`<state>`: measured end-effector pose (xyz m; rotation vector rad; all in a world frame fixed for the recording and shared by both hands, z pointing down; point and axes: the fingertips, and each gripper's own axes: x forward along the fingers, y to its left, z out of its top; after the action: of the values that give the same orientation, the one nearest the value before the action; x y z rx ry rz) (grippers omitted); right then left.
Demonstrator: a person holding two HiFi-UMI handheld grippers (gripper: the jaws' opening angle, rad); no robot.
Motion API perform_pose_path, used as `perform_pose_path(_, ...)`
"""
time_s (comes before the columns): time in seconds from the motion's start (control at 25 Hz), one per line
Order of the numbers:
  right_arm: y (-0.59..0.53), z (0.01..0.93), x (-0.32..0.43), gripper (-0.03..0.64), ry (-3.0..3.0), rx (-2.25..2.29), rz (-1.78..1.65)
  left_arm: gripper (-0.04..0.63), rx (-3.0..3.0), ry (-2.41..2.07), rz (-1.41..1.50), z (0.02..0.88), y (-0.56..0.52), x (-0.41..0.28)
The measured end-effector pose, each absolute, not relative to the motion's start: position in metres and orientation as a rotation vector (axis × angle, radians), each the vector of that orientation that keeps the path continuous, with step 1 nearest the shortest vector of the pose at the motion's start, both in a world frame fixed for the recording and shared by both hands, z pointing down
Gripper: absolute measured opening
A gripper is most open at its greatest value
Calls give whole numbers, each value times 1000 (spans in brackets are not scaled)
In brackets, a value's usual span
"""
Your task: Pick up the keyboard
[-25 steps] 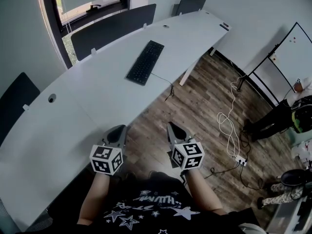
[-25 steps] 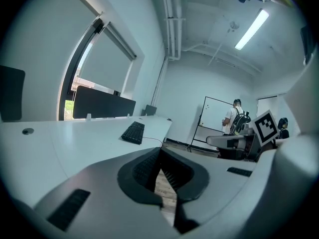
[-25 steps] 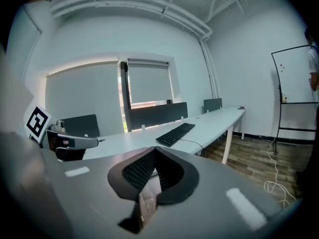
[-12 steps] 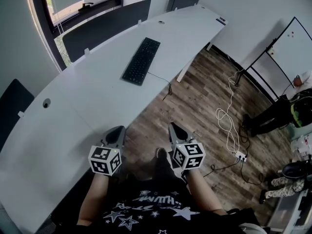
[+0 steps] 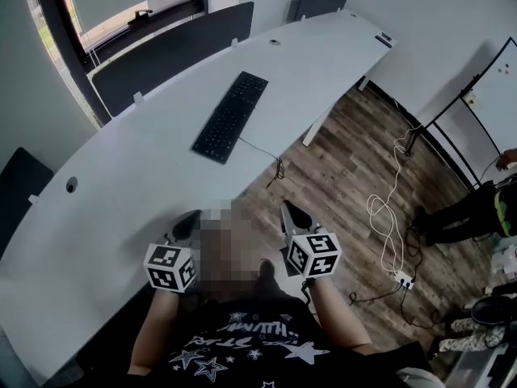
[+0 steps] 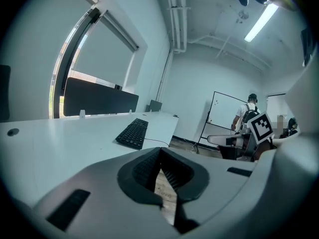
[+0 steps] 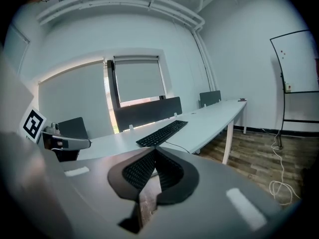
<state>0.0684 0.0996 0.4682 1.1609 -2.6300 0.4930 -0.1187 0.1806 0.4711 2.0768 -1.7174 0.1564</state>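
Both of your claws have drawn closer to the keyboard [image 5: 230,117] over the last second, and it now sits lower in the head view than it did. Your left claw [image 5: 186,220] is fully closed, jaws pressed together with nothing between them, and it hangs at the near edge of the table [image 5: 113,192], well short of the keyboard. Your right claw [image 5: 292,212] is closed and empty too (its ribbed pads meet at the tip in its own view). It is off the table over the wooden floor [image 5: 339,168], on the near right of the keyboard. The black keyboard lies flat and untouched on the white table, its long side running away from you. A thin cable [image 5: 260,149] leaves its near end and drops over the table edge. Beyond the keyboard a dark divider panel [image 5: 170,51] stands along the far edge of the table. On the floor well to the right of the keyboard, a white cord [image 5: 388,208] loops towards a power strip [image 5: 401,278].
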Motion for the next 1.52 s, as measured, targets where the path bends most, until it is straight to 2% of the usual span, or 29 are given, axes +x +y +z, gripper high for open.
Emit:
perform_pose_path(0.36, 13, 471, 99, 2, -2655, 1091, 514, 9, 2002, -1764, 174, 476, 107, -90)
perform_pose_path(0.88, -50, 482, 119, 3, -2689, 912, 513, 9, 1933, -1859, 190, 470, 39, -61)
perform_pose_path(1.52, -139, 489, 65, 3, -2614, 917, 451, 9, 1857, -1869, 189, 492, -36, -128)
